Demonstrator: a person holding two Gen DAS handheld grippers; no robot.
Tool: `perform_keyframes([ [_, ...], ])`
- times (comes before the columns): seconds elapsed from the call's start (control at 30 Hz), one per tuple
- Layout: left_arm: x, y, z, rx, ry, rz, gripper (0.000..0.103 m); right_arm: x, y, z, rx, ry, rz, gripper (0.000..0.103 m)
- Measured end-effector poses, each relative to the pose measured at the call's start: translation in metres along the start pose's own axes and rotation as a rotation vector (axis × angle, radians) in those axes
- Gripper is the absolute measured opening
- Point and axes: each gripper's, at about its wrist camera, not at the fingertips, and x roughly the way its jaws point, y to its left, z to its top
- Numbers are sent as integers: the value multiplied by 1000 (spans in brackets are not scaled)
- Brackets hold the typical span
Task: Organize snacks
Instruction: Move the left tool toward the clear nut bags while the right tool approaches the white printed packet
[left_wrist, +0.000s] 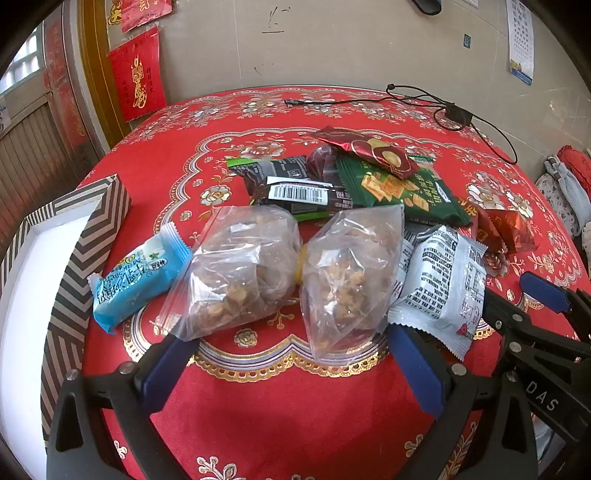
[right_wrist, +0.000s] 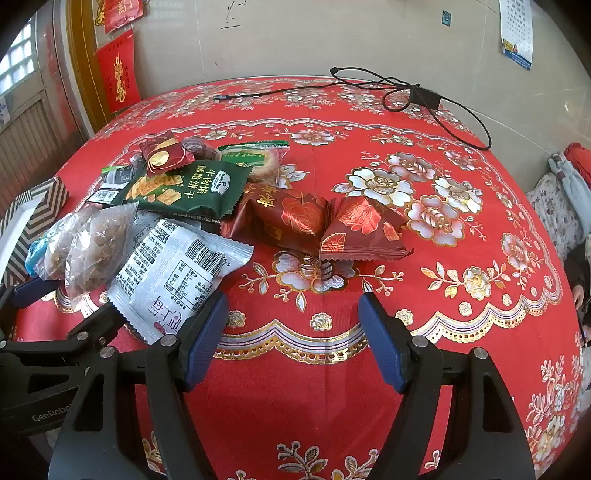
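Note:
A pile of snack packets lies on the red tablecloth. In the left wrist view my left gripper (left_wrist: 291, 354) is open, its jaws on either side of the near edge of a clear bag of nuts (left_wrist: 288, 273) tied in the middle. A blue packet (left_wrist: 138, 273) leans on the striped box (left_wrist: 79, 254) at left. A white packet (left_wrist: 439, 280), a green cracker packet (left_wrist: 399, 188) and dark packets (left_wrist: 291, 184) lie behind. My right gripper (right_wrist: 295, 325) is open and empty over bare cloth, short of two dark red packets (right_wrist: 317, 221), with the white packet (right_wrist: 173, 273) to its left.
A black cable with an adapter (right_wrist: 424, 96) lies at the far side of the table. The wall with red paper decorations (left_wrist: 138, 77) stands behind. The striped box has a white inside. Clothing lies on a seat at the right (right_wrist: 565, 206).

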Motion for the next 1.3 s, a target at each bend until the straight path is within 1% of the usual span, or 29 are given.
perform_keyframes([
  [0.2, 0, 0, 1, 3, 5, 1, 103, 2, -1, -1, -1, 1, -1, 73],
  [0.33, 0, 1, 4, -8, 66, 4, 103, 4, -3, -1, -11, 14, 6, 73],
  [0.4, -3, 2, 2, -13, 76, -7, 103, 2, -6, -1, -11, 34, 19, 73],
  [0.53, -18, 3, 12, -41, 46, -15, 103, -18, -9, 7, -35, -7, 18, 73],
  [0.6, -29, 6, 20, -50, 34, -5, 103, -25, -7, 11, -51, -6, 22, 73],
  [0.7, -50, 10, 23, -35, -21, -8, 103, -43, -6, 19, -57, -34, 47, 73],
  [0.93, -67, 11, 34, -23, -39, -18, 103, -63, 5, 21, -103, -43, 105, 73],
  [1.1, -68, 17, 35, -42, -37, -20, 103, -66, 9, 20, -111, -27, 123, 73],
  [1.3, -68, 17, 33, -35, -35, -12, 103, -64, 12, 18, -110, -11, 130, 73],
])
